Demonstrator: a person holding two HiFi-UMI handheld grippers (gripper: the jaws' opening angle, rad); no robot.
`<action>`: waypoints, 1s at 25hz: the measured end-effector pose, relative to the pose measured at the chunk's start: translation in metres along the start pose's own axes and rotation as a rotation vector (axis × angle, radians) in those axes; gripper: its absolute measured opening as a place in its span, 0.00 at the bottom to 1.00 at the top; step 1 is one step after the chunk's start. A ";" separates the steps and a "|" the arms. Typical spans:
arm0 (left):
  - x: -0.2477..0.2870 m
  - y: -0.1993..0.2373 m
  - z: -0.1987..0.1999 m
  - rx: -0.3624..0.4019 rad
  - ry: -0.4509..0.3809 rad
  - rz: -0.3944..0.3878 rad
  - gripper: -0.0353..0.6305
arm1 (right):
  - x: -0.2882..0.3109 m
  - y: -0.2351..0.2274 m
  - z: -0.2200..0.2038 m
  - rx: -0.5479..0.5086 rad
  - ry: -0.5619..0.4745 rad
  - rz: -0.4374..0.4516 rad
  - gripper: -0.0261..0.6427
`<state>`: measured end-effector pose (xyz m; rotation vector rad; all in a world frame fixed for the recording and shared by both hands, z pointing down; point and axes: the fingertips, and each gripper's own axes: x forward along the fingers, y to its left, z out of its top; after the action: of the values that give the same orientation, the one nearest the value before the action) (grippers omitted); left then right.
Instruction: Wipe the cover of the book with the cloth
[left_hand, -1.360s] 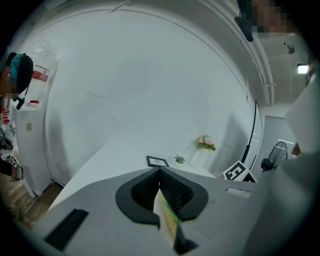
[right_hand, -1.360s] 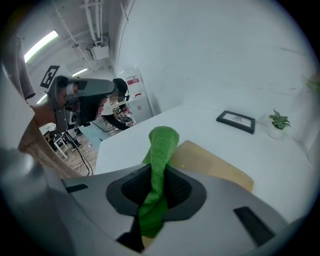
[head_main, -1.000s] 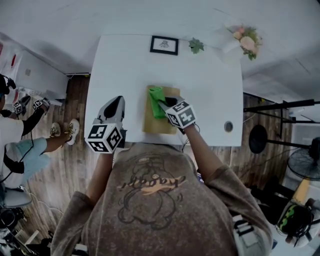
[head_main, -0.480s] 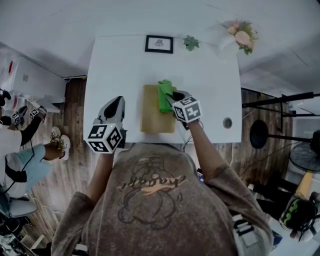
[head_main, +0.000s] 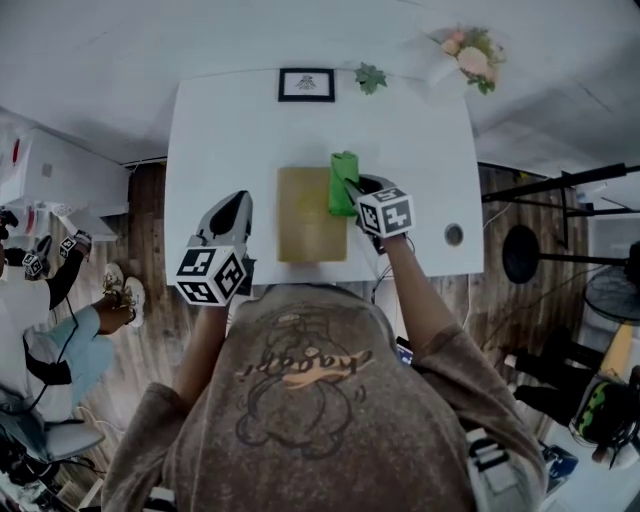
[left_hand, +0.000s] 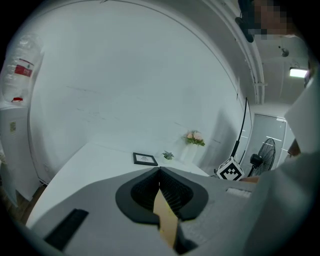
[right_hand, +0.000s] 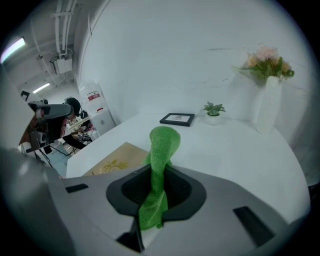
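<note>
A tan book with a gold ornament lies flat in the middle of the white table. My right gripper is shut on a green cloth, which rests along the book's right edge. In the right gripper view the cloth sticks out forward from between the jaws of the right gripper, with the book to its left. My left gripper is held left of the book, near the table's front edge. Its jaws meet at the tip, and the left gripper holds nothing.
At the table's far edge stand a framed picture, a small plant and a white vase of flowers. A round cable hole sits at the table's right. A person sits on the floor at the left; stands and a fan are at the right.
My right gripper has drawn the green cloth rightward across the cover, from its left-middle to its right edge. The left gripper has stayed where it was.
</note>
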<state>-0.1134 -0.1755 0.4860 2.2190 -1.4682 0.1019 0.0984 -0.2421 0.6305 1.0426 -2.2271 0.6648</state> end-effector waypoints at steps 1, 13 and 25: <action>0.002 -0.002 0.000 0.003 0.001 -0.006 0.06 | -0.003 -0.005 0.001 0.001 -0.004 -0.019 0.13; 0.028 -0.036 0.006 0.039 0.010 -0.104 0.06 | -0.056 -0.036 0.008 0.040 -0.105 -0.109 0.13; 0.046 -0.064 0.026 0.074 -0.016 -0.172 0.06 | -0.129 -0.016 0.066 0.012 -0.322 -0.129 0.13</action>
<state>-0.0425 -0.2053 0.4552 2.4006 -1.2945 0.0831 0.1590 -0.2283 0.4981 1.3681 -2.3999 0.4813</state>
